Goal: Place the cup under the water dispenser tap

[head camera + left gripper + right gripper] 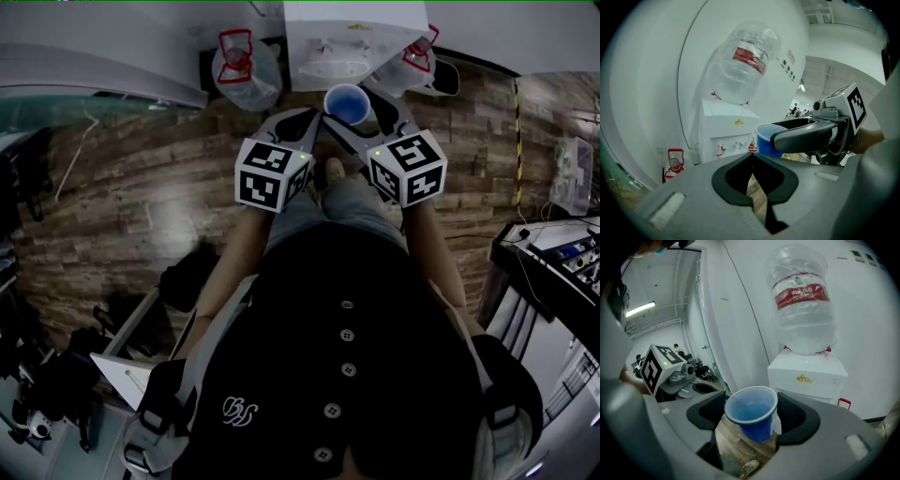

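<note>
A blue plastic cup (347, 100) hangs above the wood floor just in front of the white water dispenser (328, 37). My right gripper (351, 116) is shut on it. In the right gripper view the cup (752, 412) sits upright between the black pads, with the dispenser (806, 373) and its upturned bottle (801, 301) beyond. My left gripper (302, 129) hovers close beside it on the left, shut and holding nothing. From the left gripper view I see the dispenser's front (729, 133), its small taps (723, 149) and the cup (764, 139) in the right gripper's jaws.
Water bottles with red labels lie on the floor on either side of the dispenser (246, 61) (412, 54). A desk with cables and equipment (562, 267) stands at the right. Dark gear lies on the floor at the lower left (183, 281).
</note>
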### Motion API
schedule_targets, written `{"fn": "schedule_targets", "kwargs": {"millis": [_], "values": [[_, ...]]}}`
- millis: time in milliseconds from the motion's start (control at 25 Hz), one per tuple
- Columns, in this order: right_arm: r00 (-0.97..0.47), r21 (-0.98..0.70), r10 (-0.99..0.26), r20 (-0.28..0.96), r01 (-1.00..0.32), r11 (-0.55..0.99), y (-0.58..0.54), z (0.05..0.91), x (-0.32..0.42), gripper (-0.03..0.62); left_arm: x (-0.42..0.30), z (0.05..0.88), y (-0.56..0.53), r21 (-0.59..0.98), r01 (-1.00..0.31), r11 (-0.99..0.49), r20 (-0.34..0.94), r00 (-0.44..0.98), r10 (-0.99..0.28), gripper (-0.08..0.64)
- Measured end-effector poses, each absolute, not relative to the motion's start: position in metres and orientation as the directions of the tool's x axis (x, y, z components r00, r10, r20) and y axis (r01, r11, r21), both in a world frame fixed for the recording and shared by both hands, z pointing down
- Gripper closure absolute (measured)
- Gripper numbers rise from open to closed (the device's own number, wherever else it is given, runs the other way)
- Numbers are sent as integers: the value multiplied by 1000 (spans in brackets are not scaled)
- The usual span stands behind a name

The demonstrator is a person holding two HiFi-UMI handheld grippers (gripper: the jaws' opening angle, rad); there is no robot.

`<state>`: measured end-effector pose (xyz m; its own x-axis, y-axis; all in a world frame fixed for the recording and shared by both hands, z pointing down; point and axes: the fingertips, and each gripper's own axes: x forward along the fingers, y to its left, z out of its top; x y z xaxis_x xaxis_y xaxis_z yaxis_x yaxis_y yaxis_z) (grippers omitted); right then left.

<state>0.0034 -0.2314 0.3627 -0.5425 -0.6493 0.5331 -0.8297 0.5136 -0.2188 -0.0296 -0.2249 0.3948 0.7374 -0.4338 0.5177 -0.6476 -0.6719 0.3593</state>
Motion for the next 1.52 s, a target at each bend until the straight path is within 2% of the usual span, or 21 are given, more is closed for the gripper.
{"fn": "schedule_targets", "kwargs": {"millis": [720, 1160, 1520], "values": [[-590, -236, -584, 558, -787, 570, -261, 414, 20, 245, -26, 433, -255, 402, -700, -590, 512, 706, -490, 560], [-618, -201, -523, 587, -737, 645, -279, 469, 19, 245, -26, 490, -271, 463, -722, -515, 509, 692, -512, 560], [-630, -199, -493, 600, -715, 670, -289, 524, 12, 245, -23, 548, -276, 463, -710, -531, 504, 704, -501, 560]]}}
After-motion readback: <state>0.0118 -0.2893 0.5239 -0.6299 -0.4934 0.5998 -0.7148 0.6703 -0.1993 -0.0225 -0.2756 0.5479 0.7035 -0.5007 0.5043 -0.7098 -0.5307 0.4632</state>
